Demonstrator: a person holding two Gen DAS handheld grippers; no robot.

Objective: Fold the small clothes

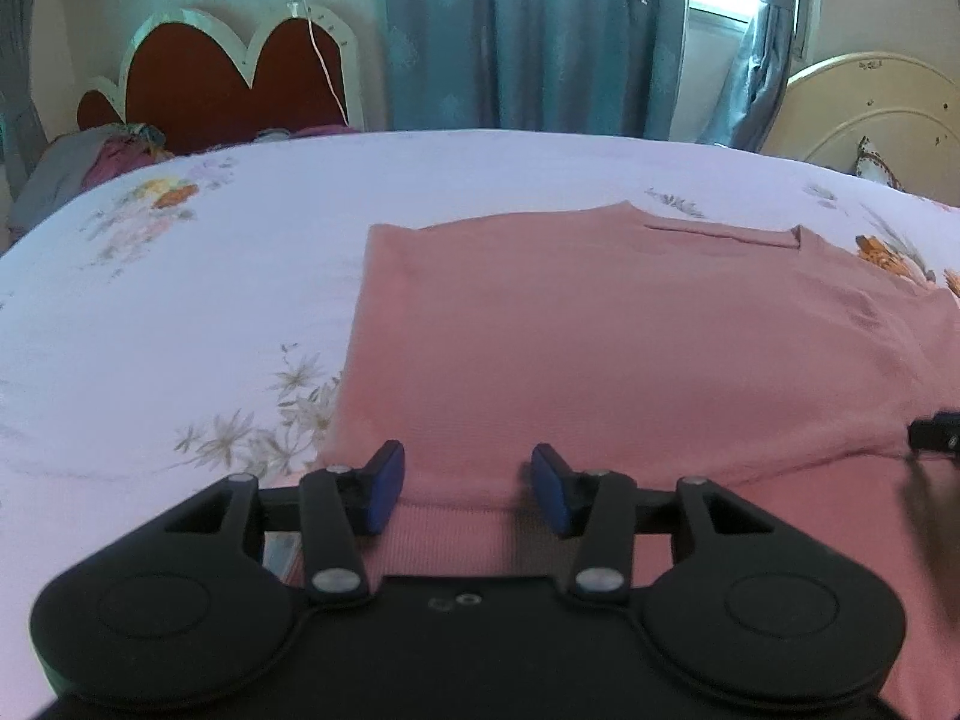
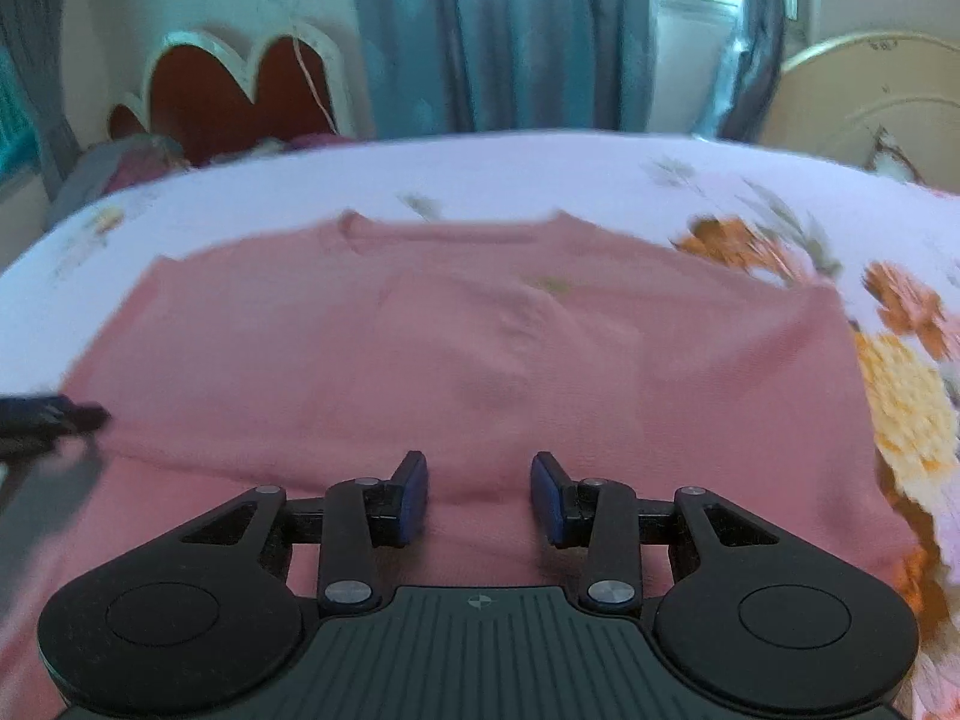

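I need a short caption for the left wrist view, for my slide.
Left gripper, jaws open, over the ribbed hem of a pink top lying on a floral bedsheet.

Pink top point(image 2: 480, 348) blurred (hem under tool).

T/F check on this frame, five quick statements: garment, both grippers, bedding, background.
1. The pink top lies spread on the floral bedsheet. True.
2. The left gripper is clamped shut on a sleeve. False: its jaws stand apart over the ribbed hem at the top's near edge.
3. The right gripper also has its jaws apart over the pink fabric. True.
4. The curtains behind the bed are bright yellow. False: they are blue-grey.
5. The top is already folded into a small square. False: it lies spread out, neckline at the far side.
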